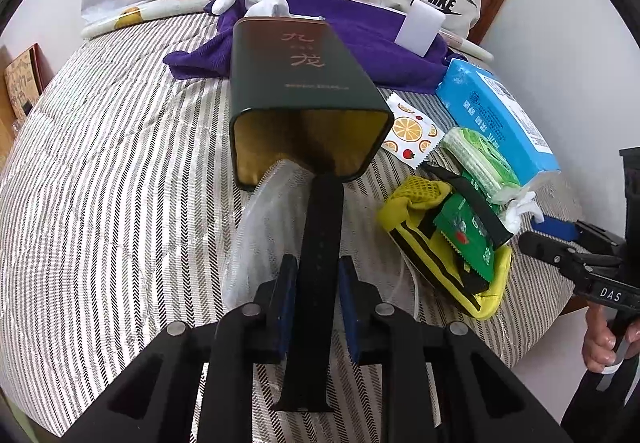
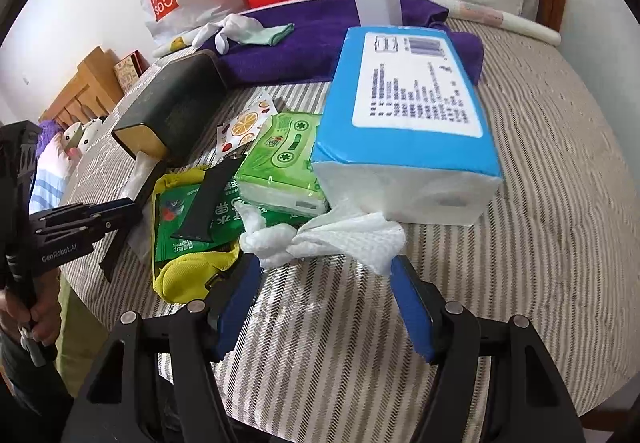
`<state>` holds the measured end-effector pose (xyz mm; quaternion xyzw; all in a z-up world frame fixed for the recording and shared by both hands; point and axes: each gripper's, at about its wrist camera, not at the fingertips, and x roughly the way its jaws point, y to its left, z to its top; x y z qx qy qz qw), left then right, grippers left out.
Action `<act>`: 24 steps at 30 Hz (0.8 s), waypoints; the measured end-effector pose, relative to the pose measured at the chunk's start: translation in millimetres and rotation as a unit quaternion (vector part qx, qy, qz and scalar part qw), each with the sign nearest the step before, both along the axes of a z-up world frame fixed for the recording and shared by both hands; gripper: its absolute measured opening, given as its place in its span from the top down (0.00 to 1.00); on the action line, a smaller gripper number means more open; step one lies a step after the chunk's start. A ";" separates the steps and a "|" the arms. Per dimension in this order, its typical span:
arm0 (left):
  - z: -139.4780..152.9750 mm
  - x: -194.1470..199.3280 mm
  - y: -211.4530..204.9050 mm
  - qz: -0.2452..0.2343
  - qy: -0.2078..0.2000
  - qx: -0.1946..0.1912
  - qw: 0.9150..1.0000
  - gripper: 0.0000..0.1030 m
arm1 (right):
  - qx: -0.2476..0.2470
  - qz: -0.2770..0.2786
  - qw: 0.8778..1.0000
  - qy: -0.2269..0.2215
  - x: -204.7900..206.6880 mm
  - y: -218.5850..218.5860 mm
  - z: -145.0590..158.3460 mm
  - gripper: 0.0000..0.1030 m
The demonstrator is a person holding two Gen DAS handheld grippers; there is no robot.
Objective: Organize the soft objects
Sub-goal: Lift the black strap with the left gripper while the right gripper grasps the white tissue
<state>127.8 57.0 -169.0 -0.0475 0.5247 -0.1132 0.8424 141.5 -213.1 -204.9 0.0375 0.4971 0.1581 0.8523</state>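
The left hand-held gripper [image 1: 318, 301] is clenched on a black strap [image 1: 320, 263], which runs straight ahead between its blue pads. The strap's long axis follows the gripper's own line, and its far end reaches the open mouth of the dark tin [image 1: 308, 99], which lies on its side on the striped bed [image 1: 120, 163]. A clear plastic bag [image 1: 264, 211] lies just left of the strap, also at the tin's mouth. Judging by this, the coming move turns on that line: strap and tin opening lie almost on one axis, so a push forward along it would likely carry the strap inside.

The right hand-held gripper [image 2: 324, 271] is released, its jaws standing wide with nothing pressed between them. Crumpled white tissue [image 2: 332, 235] spills from the blue tissue pack [image 2: 404, 103] just ahead of its fingertips; whether the pads touch it I cannot tell. This hand is the nearer to the tissue, the green tissue packet [image 2: 280, 163] and the yellow pouch [image 2: 180, 279].

The left view looks into the tin's gold interior and shows the grip on the strap. The right view shows the tin from the side only, but reveals a second black strap [image 2: 208, 199] lying on a green sachet [image 2: 176, 227] atop the pouch, and the tissue pack's torn open end.
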 end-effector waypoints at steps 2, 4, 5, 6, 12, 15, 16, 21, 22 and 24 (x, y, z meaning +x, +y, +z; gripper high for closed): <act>-0.1 -0.6 1.0 0.000 0.001 -0.002 1.000 0.80 | 0.013 0.001 1.000 0.004 1.5 3.8 -2.7 0.35; -0.4 -0.9 1.5 0.001 0.002 -0.004 1.000 0.80 | 0.016 -0.003 1.000 0.006 5.5 8.0 -7.1 0.35; -0.4 -1.2 1.6 0.001 0.002 -0.004 1.000 0.80 | 0.016 -0.012 1.000 0.006 8.1 9.2 -9.6 0.35; -0.4 -0.9 1.6 0.003 0.002 -0.005 1.000 0.80 | 0.020 -0.020 1.000 0.003 9.4 9.6 -10.2 0.34; -0.8 -2.8 -1.6 0.003 -0.002 0.006 1.000 0.80 | 0.004 -0.039 0.999 -0.022 10.4 19.8 -11.6 0.32; -0.9 -4.2 -4.5 0.002 -0.006 0.014 1.000 0.80 | -0.052 -0.035 0.997 -0.039 6.5 26.7 -11.7 0.56; -0.9 -4.4 -4.8 0.002 -0.008 0.014 1.000 0.80 | -0.065 -0.034 0.996 -0.043 5.9 27.2 -11.9 0.64; -1.4 -5.7 -2.1 0.007 -0.011 0.004 1.000 0.80 | -0.058 -0.026 0.997 -0.049 -2.1 15.2 -12.7 0.67; -1.5 -6.2 -2.3 0.008 -0.012 0.004 1.000 0.80 | -0.059 -0.026 0.997 -0.050 -5.5 11.5 -12.8 0.67; -1.6 -6.7 -2.6 0.009 -0.014 0.006 1.000 0.80 | -0.055 -0.025 0.997 -0.050 -10.8 4.5 -13.8 0.67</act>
